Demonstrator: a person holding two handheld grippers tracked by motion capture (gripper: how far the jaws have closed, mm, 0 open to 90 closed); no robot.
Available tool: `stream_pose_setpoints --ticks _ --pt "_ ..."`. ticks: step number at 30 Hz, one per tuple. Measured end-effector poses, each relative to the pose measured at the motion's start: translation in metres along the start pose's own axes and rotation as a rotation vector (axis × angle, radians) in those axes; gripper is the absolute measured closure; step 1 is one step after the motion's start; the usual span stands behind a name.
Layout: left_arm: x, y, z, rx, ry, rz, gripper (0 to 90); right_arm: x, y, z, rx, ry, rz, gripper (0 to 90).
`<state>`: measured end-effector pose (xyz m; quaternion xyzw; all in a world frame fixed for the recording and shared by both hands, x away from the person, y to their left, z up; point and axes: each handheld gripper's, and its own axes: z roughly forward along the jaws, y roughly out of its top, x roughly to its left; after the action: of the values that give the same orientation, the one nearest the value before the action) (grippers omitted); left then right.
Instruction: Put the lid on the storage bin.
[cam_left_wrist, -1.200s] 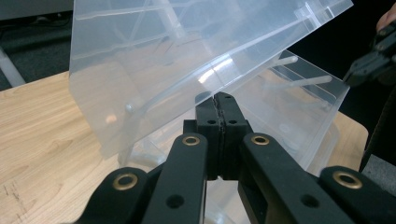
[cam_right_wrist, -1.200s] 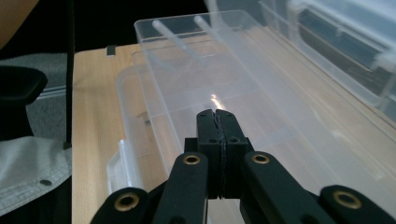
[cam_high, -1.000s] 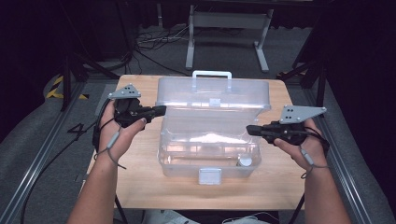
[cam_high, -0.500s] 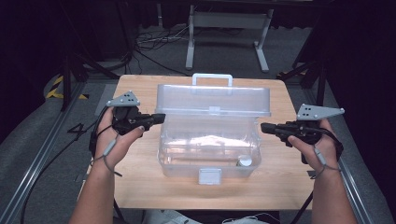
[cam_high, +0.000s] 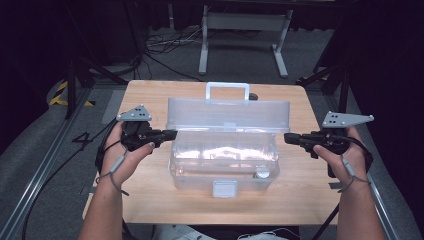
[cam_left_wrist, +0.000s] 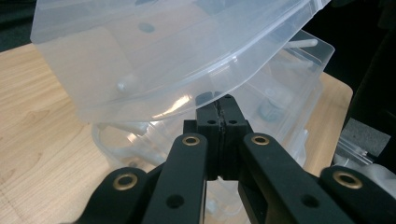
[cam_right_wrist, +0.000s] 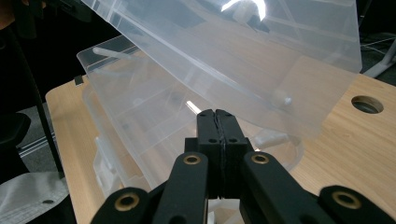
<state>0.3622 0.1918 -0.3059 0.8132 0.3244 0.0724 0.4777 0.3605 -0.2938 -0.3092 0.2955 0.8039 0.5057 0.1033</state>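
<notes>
Raised lid (cam_high: 227, 114) of clear box (cam_high: 223, 165), closed-jawed left gripper (cam_high: 170, 134) at 9 o'clock, right gripper (cam_high: 288, 137) at 3 o'clock, both empty: unsupported, the lid may drop shut.

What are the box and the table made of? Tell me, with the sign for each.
Box: looks like clear plastic, smooth and a little glossy; the table grain shows through its raised lid and light glints off it.
Table: pale wood or a wood-look laminate, matt; straight grain lines run across the top, though the pictures cannot settle which.

Box contents (cam_high: 260, 173) perhaps blurred
</notes>
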Motion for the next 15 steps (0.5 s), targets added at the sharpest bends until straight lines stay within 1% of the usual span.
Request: stream_pose_setpoints --ticks 2,4,5,9,15 --pt "-0.0007 -0.0009 -0.0002 0.009 -0.003 -0.003 90.0 0.0004 -0.0001 0.0 0.009 0.003 0.0 90.0" --pt "-0.0011 -0.0023 -0.001 0.02 -0.003 0.002 90.0 0.0014 -0.0001 0.0002 0.02 0.004 -0.001 90.0" --pt "-0.0018 -0.0027 -0.0014 0.023 -0.004 -0.004 90.0 0.002 0.0 0.0002 0.029 0.004 -0.002 90.0" --pt "-0.0034 -0.0042 -0.0021 0.037 -0.012 0.002 90.0 0.0033 -0.0001 0.0009 0.052 0.014 -0.002 90.0" --pt "-0.0057 -0.0061 -0.0029 0.065 -0.015 0.002 90.0 0.006 -0.0001 0.0023 0.091 0.026 0.008 90.0"
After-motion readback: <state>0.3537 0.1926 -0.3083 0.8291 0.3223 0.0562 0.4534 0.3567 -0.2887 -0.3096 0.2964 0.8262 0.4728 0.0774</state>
